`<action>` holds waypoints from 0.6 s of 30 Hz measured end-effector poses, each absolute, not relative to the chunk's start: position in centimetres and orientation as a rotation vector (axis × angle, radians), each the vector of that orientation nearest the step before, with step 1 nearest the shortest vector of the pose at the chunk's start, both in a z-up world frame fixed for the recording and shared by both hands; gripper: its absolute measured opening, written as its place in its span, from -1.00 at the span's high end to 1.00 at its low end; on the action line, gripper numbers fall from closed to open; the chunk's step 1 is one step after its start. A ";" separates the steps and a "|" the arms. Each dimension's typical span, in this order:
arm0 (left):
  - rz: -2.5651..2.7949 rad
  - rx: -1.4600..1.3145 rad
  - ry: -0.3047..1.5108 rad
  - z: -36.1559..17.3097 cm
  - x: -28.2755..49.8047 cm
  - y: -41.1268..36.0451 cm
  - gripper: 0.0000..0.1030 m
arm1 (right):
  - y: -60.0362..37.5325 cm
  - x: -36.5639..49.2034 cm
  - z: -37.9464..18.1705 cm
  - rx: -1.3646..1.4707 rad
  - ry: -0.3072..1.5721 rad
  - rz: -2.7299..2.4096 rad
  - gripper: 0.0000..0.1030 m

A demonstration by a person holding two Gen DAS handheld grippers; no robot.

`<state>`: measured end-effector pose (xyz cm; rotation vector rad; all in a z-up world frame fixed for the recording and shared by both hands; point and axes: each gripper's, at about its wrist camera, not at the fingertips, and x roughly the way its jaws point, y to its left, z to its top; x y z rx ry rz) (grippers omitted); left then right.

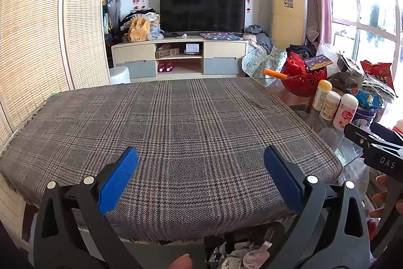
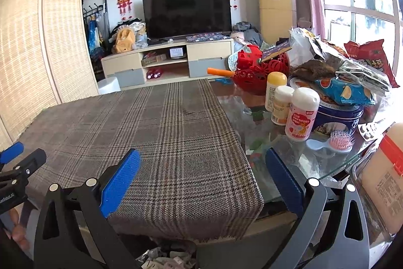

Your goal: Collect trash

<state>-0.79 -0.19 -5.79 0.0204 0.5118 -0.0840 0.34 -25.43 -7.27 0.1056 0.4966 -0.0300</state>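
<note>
Plaid cloth (image 1: 176, 132) lying bare; both grippers (image 1: 201, 163) (image 2: 202, 165) hovering wide open, gripping nothing; trash (image 1: 241, 256) sitting at 6 o'clock, below table edge, under left gripper

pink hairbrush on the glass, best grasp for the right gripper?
Take the pale blue handle, not the bristle head. The pink hairbrush lies flat on the glass table with bristles up and handle pointing left, toward the open right gripper. Come from above, fingers across the narrow handle; the pink-labelled bottle stands close behind.
</note>
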 end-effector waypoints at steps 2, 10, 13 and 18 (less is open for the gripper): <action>-0.082 0.016 0.516 -5.7 -0.7 -0.1 -0.84 | -25.4 0.4 -7.3 0.109 0.501 -0.029 -0.94; -0.075 -0.002 0.511 -5.4 -0.7 0.4 -0.84 | -24.9 0.5 -7.5 0.109 0.510 -0.022 -0.94; -0.072 -0.009 0.510 -5.3 -0.8 0.6 -0.84 | -25.0 0.4 -7.5 0.120 0.512 -0.024 -0.94; -0.070 -0.015 0.509 -5.2 -0.8 0.9 -0.84 | -25.0 0.3 -7.5 0.132 0.510 -0.027 -0.94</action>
